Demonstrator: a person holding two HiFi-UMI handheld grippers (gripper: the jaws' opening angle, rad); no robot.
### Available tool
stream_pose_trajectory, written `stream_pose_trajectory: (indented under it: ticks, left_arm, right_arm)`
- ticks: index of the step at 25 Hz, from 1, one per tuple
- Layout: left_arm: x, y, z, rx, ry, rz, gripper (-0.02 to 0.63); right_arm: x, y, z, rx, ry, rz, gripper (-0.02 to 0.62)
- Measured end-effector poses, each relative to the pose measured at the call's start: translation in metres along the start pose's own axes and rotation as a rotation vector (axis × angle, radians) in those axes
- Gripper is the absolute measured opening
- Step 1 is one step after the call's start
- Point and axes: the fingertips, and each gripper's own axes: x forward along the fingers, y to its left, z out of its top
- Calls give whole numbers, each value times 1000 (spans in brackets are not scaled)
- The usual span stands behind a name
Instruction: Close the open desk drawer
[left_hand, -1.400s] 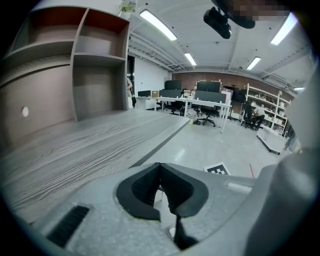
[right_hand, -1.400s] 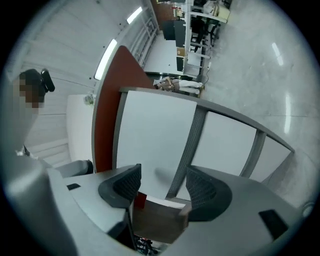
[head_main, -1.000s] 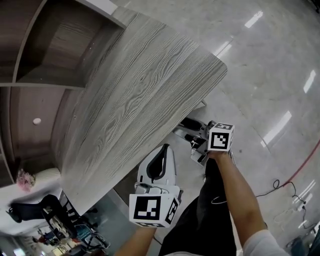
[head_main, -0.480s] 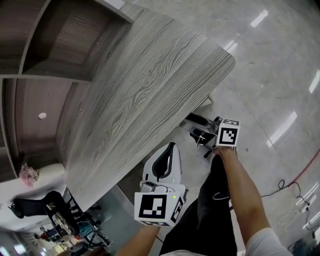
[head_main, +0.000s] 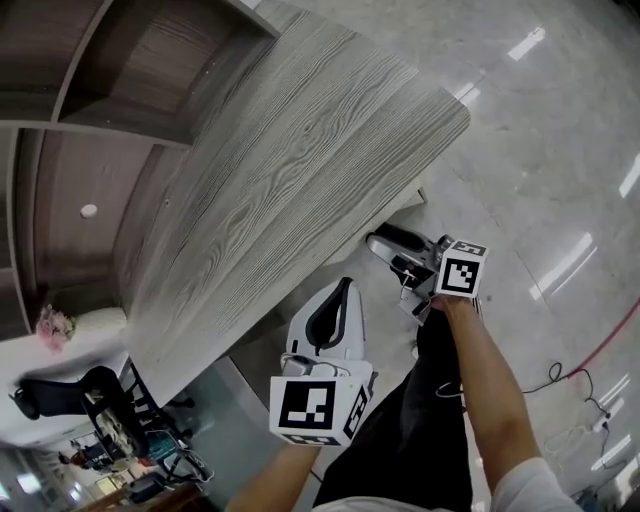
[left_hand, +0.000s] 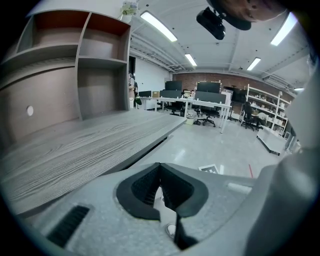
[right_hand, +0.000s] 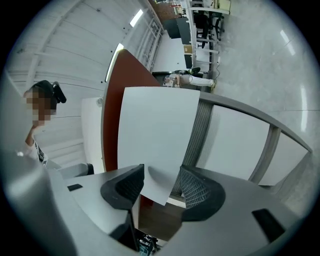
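Note:
The grey wood-grain desk top (head_main: 290, 170) fills the middle of the head view. Under its near edge the open drawer's white front (head_main: 408, 203) juts out. My right gripper (head_main: 392, 246) reaches in at it from the right. In the right gripper view a corner of that white front panel (right_hand: 160, 130) lies between the jaws of the right gripper (right_hand: 160, 187). Those jaws are closing, with a gap left at the right pad (right_hand: 195, 192). My left gripper (head_main: 342, 290) hangs below the desk edge, jaws tip to tip on nothing (left_hand: 160, 175).
A wooden shelf unit (head_main: 120, 90) stands on the desk's far side. The floor (head_main: 540, 130) is glossy, with a red cable (head_main: 600, 340) and a black cable (head_main: 545, 375) at the right. An office chair (head_main: 60, 410) sits at the lower left. Grey drawer framing (right_hand: 202, 130) runs beside the panel.
The head view has shifted a little to the right. Both grippers keep about the same place beside the desk edge.

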Motion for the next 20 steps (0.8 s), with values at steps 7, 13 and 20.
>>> stream_pose_trajectory:
  ticks: [7, 13, 20]
  left_arm:
    - [-6, -3, -4, -11, 2, 11, 2]
    - [-14, -8, -3, -19, -16, 14, 2]
    - [-23, -15, -9, -27, -32, 14, 2]
  right_arm:
    - [-19, 6, -6, 5, 9, -17, 221]
    - [-39, 13, -18, -2, 22, -40, 212]
    - [-64, 14, -26, 27, -28, -74, 138]
